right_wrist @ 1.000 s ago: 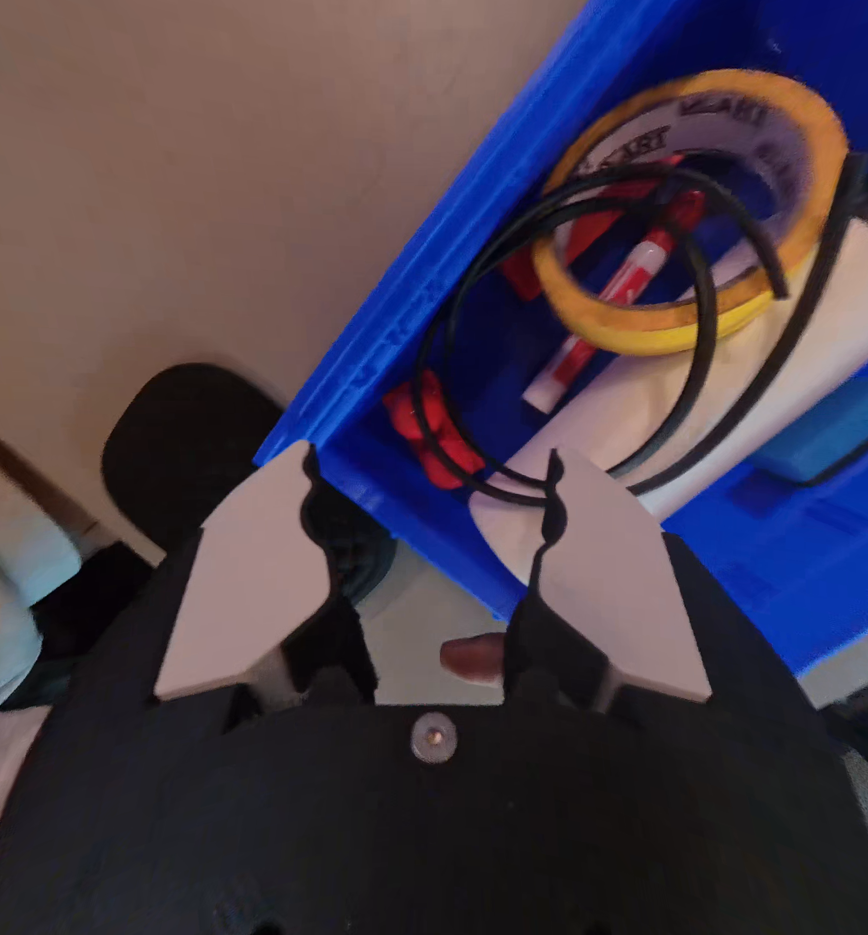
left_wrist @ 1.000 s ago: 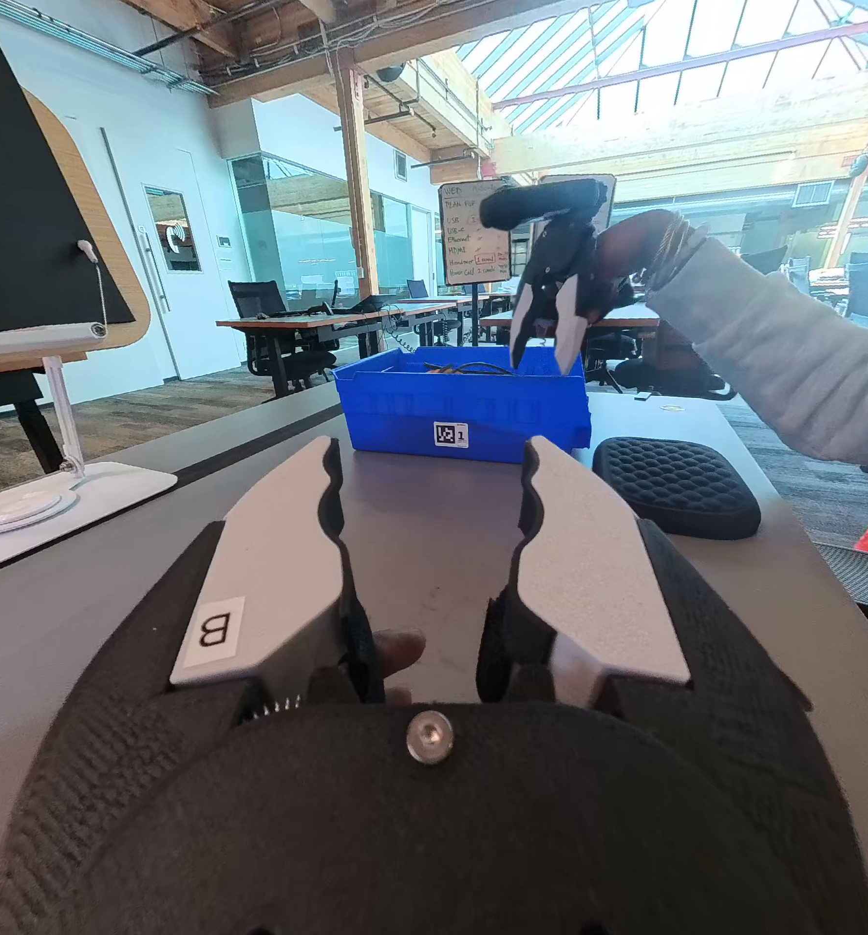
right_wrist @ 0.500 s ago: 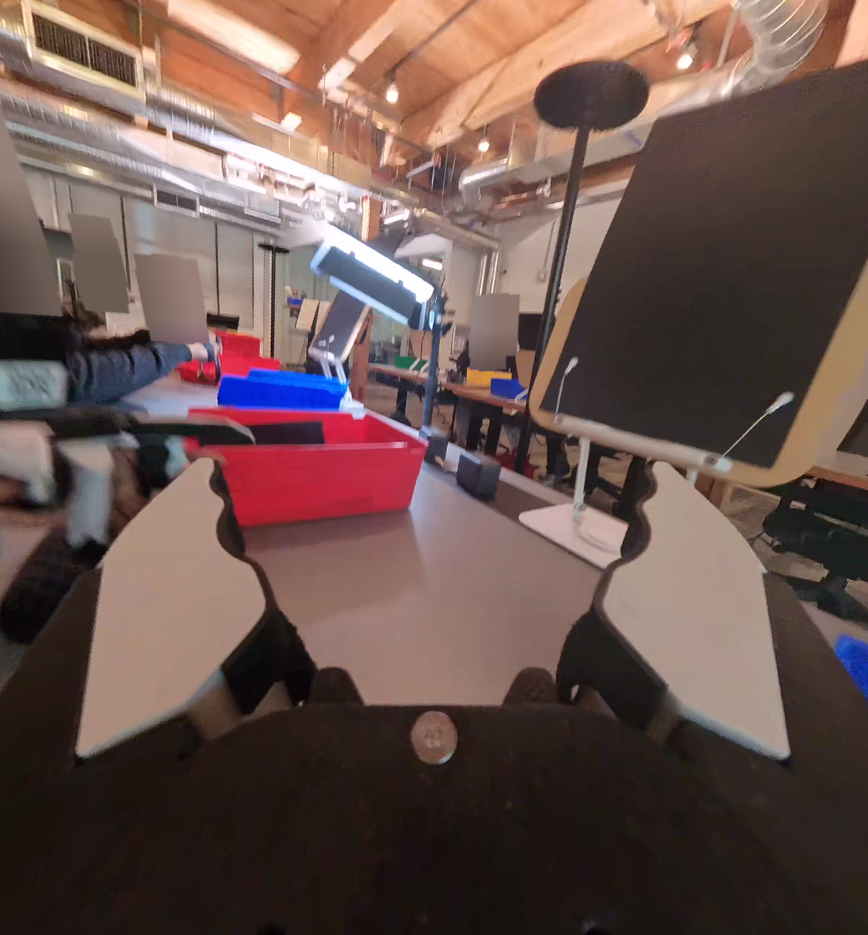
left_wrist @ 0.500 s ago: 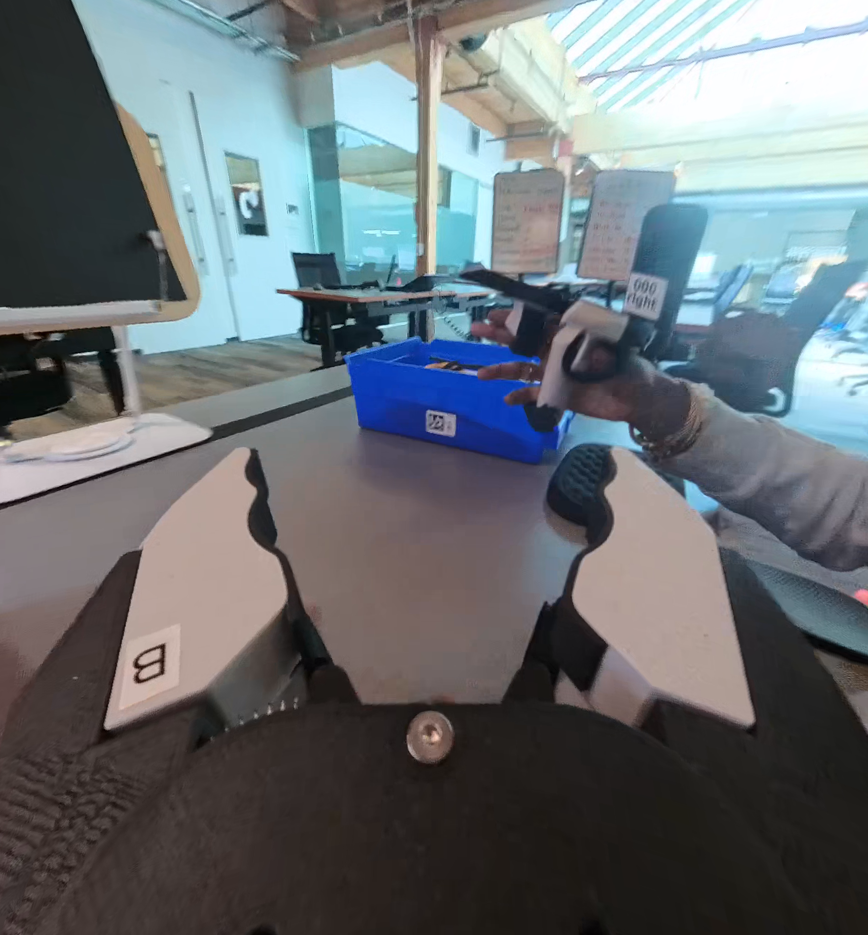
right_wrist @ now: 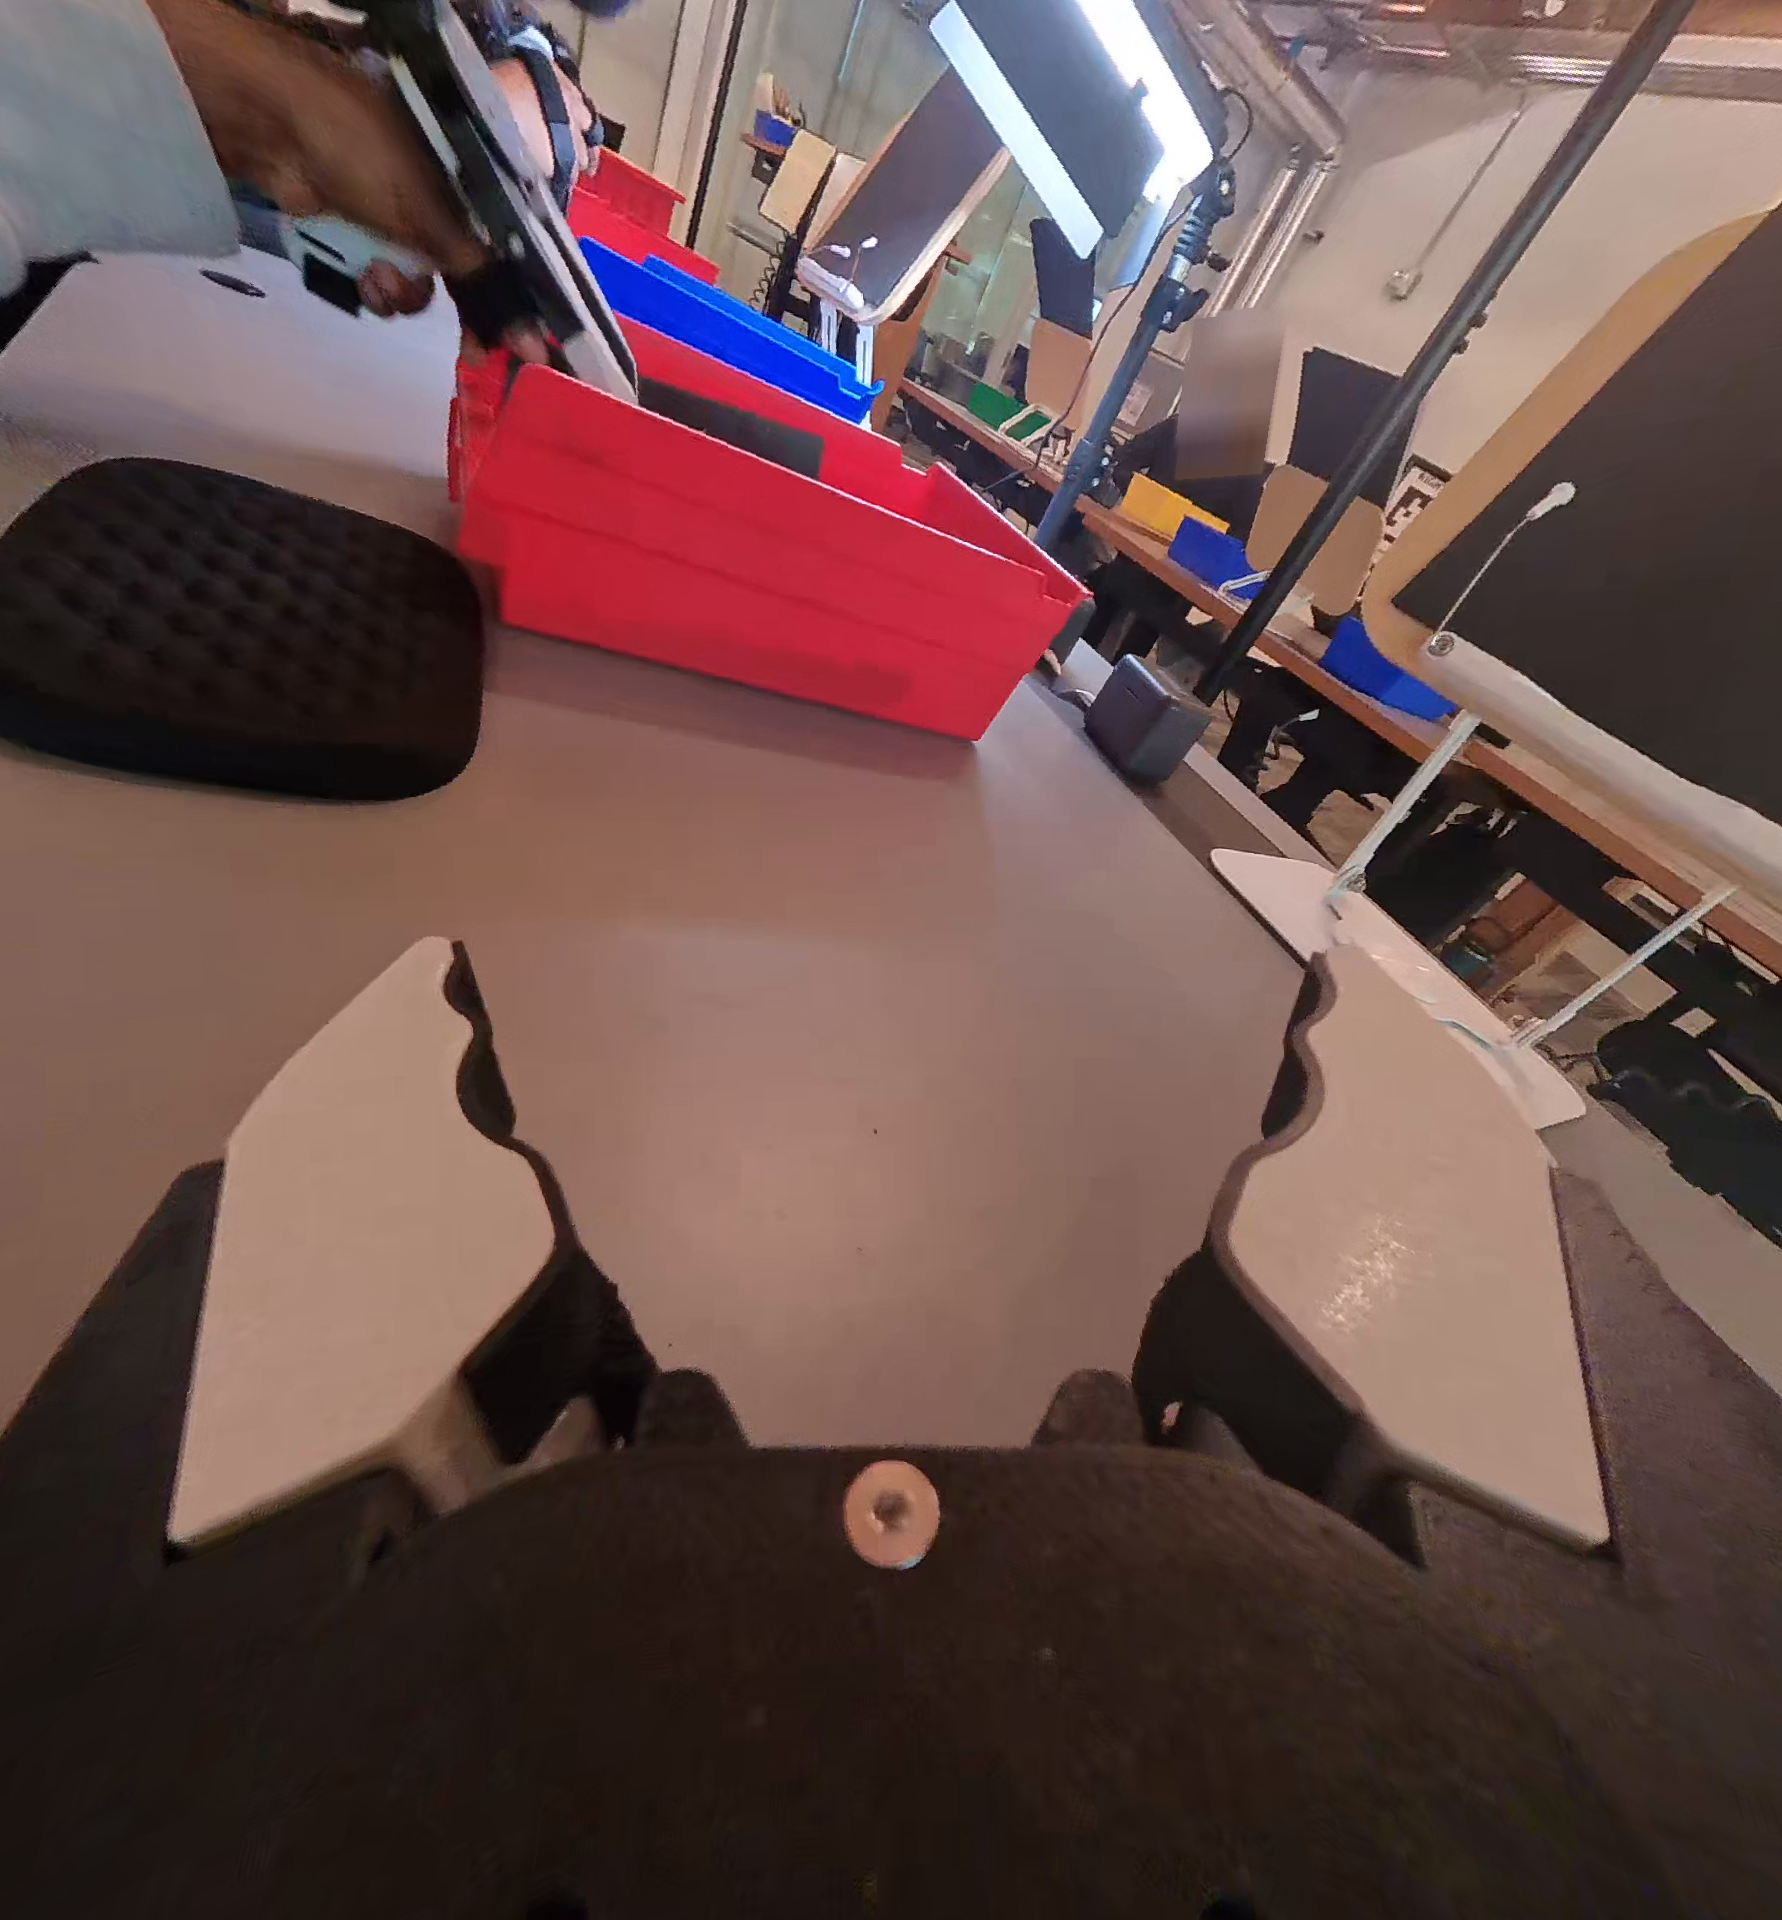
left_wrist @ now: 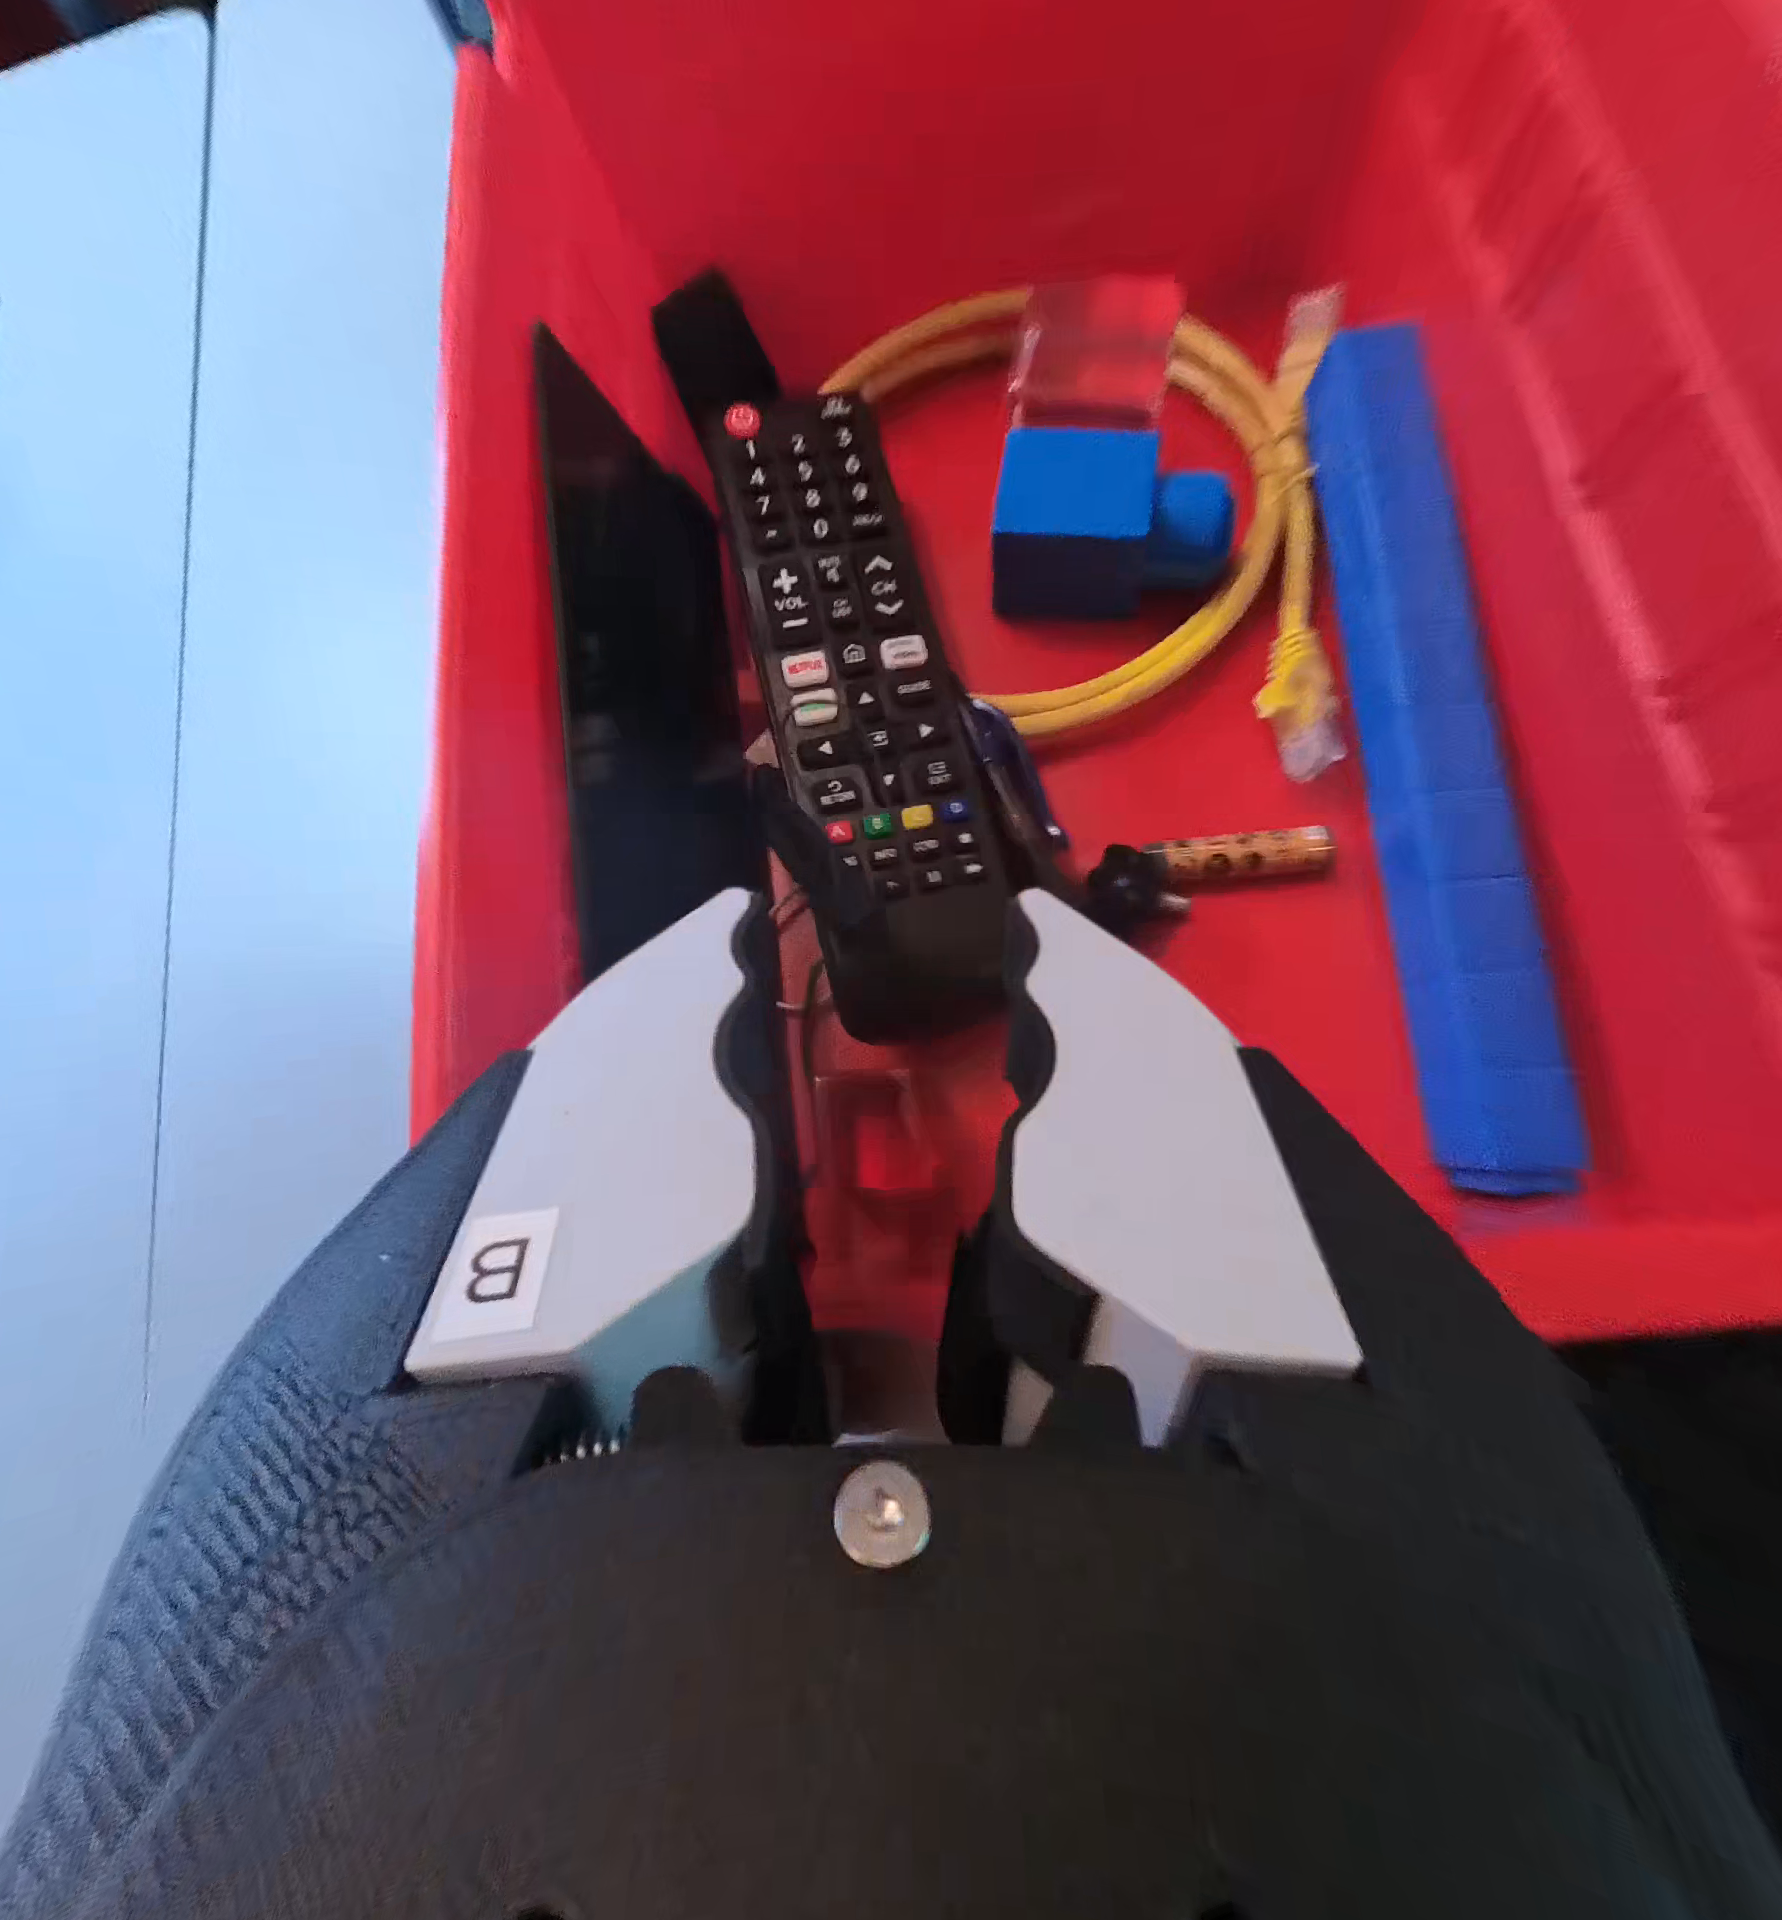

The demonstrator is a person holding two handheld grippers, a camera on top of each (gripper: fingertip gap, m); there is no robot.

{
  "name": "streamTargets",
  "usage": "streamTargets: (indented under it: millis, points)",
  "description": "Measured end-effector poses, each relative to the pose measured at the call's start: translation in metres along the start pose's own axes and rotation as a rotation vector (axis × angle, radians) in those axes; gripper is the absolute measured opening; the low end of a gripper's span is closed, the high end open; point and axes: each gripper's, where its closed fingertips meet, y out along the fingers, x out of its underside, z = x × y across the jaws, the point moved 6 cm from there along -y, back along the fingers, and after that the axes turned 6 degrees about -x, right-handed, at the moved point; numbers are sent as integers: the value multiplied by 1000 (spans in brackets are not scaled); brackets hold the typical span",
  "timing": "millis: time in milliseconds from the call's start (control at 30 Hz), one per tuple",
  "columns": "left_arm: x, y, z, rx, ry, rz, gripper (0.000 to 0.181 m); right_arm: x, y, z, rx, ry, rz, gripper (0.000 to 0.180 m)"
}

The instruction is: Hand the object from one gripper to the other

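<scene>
One remote (left_wrist: 851,665) | one red bin (left_wrist: 970,156) | two tools, right (right_wrist: 871,1049) open

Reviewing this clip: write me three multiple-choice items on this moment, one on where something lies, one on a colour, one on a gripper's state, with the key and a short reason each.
1. Where does the remote control lie?
A. On the black pad
B. In the red bin
C. On the bare table

2. What colour is the coiled cable in the bin?
A. Yellow
B. Green
C. White

3. How do the right gripper's jaws stand?
A. Shut on the remote
B. Shut on nothing
C. Wide open, holding nothing

Key:
1 B: the left wrist view shows the remote inside the red bin, its near end between the left gripper's jaws.
2 A: the cable loops yellow around the blue block.
3 C: the right wrist view shows only bare table between the spread jaws.
</scene>
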Motion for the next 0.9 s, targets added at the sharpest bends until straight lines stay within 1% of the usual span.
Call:
streamTargets:
  millis: [33,67,100,167,233,333,367,467,533,633,700,733,800,900]
  points:
    - [2,9,-1,-20,27,-30,36,0,-1,1,1,6,5,141]
    - [4,15,-1,-38,60,-55,18,0,-1,1,0,15,11,140]
    - [4,18,-1,-57,76,-62,15,0,-2,2,-2,24,16,140]
    - [-2,13,0,-76,60,-12,14,0,-2,1,-10,30,18,137]
    - [-13,-4,-1,-90,35,89,13,1,-1,0,-18,17,4,136]
    - [-35,-39,-3,-96,16,321,12,0,0,-2,-26,11,8,136]
    - [-43,-52,0,-65,-19,417,12,-1,0,-3,-30,20,15,135]
    - [-66,-93,19,133,-107,720,12,0,1,-3,-40,35,17,132]
    - [-76,-115,35,253,-133,835,12,0,1,-3,-45,31,14,127]
    - [-85,-138,82,503,-79,960,12,-8,2,-5,-64,6,48,113]
    - [-85,-142,119,616,-28,983,12,-22,4,-8,-94,-1,104,97]
    - [-85,-139,138,672,-1,968,12,-32,5,-10,-124,6,136,90]
    - [-83,-126,177,756,59,897,12,-51,11,-12,-170,26,172,86]
    - [-81,-97,228,808,161,751,12,-68,26,-8,-199,43,97,65]
